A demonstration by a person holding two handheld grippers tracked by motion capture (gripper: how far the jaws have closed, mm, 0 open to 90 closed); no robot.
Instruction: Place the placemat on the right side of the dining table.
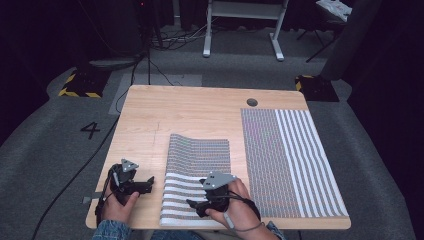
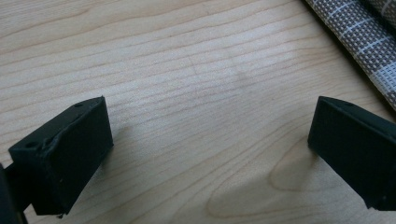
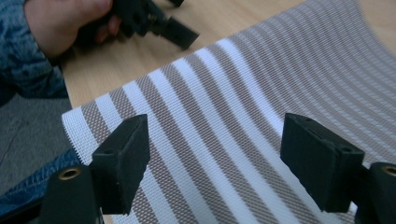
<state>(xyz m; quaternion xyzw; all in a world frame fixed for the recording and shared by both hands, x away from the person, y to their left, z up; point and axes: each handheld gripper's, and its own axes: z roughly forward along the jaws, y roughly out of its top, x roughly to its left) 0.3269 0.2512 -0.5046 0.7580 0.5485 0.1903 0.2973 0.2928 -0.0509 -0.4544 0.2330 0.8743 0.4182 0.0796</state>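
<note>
On the wooden table (image 1: 200, 107) in front of you lie two woven striped placemats. The nearer placemat (image 1: 196, 172) sits at the middle of the near edge, its fine-patterned far part rising in a slight bulge and its broad white-and-brown stripes reaching the table's near edge. The larger placemat (image 1: 290, 160) lies flat along the table's right side, just beside the nearer one, with fine weave on its left half and wider stripes on its right.

Your right gripper (image 1: 192, 203) hovers over the near striped end of the nearer placemat, pointing toward your left. In the right gripper view its black jaws stand wide apart with nothing between them, and the placemat's stripes (image 3: 224, 121) run underneath; whether the tips touch the cloth you cannot tell from here. That same view shows your other hand and its tool farther off, beyond the mat's corner.

Your left gripper (image 1: 149, 182) rests over bare wood at the near left of the table, just beside the nearer placemat's left edge and pointing toward it. Its jaws are also spread wide and empty in the left gripper view, where wood grain lies between them and the mat's edge (image 2: 369, 42) crosses the upper right corner.
</note>
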